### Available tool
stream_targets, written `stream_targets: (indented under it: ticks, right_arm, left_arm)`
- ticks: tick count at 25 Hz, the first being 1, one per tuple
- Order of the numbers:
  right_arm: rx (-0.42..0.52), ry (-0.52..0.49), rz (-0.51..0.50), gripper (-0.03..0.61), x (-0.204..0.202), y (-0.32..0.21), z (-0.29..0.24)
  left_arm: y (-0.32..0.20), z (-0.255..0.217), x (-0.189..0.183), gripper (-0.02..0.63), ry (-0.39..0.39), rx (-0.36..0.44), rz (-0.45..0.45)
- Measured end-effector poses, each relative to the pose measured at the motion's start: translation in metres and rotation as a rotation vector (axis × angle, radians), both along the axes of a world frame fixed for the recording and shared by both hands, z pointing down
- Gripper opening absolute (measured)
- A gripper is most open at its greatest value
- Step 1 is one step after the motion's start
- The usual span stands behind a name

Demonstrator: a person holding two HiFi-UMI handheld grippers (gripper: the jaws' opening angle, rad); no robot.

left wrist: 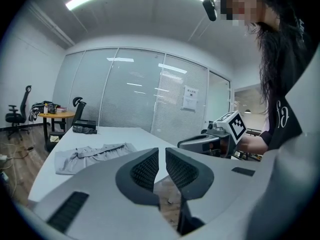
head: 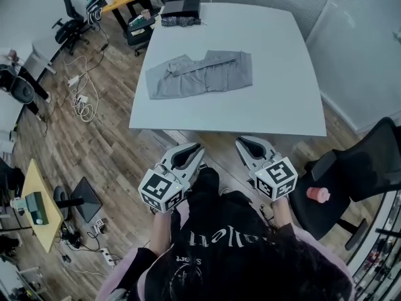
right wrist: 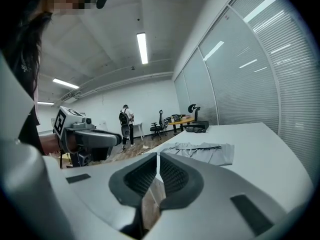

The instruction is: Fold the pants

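Note:
The grey pants [head: 200,74] lie folded across the middle-left of the white table [head: 282,74], legs doubled over toward the waistband. They also show in the left gripper view as grey pants [left wrist: 90,156] and in the right gripper view as grey pants [right wrist: 205,151]. Both grippers hang off the table's near edge, close to my body and well short of the cloth. My left gripper [head: 195,148] [left wrist: 162,150] is shut to a thin slit with nothing in it. My right gripper [head: 241,142] [right wrist: 157,155] is shut and empty too.
A black box [head: 180,8] and a dark bundle [head: 180,21] sit at the table's far edge. A black office chair [head: 363,168] stands at my right. Cables [head: 81,99] trail on the wood floor at left. A person [right wrist: 125,124] stands far off.

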State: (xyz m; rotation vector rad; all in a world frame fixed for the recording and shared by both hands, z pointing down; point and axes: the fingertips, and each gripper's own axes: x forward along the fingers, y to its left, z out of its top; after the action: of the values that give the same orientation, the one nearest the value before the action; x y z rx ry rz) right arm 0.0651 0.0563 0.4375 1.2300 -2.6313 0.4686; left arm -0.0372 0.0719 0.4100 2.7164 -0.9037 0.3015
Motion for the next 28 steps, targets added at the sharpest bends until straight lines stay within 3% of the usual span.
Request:
stream_targets:
  ticks: [12,28]
  right_arm:
    - [0.050,-0.063,-0.010,0.026,-0.007,0.043,-0.011]
    - [0.075,-0.015,-0.030,0.025,-0.010,0.054,-0.014]
  left_arm:
    - [0.051,-0.003,-0.003,0.051,-0.018,0.020,-0.020]
    - [0.056,0.001,-0.007,0.051,-0.010,0.017,-0.035]
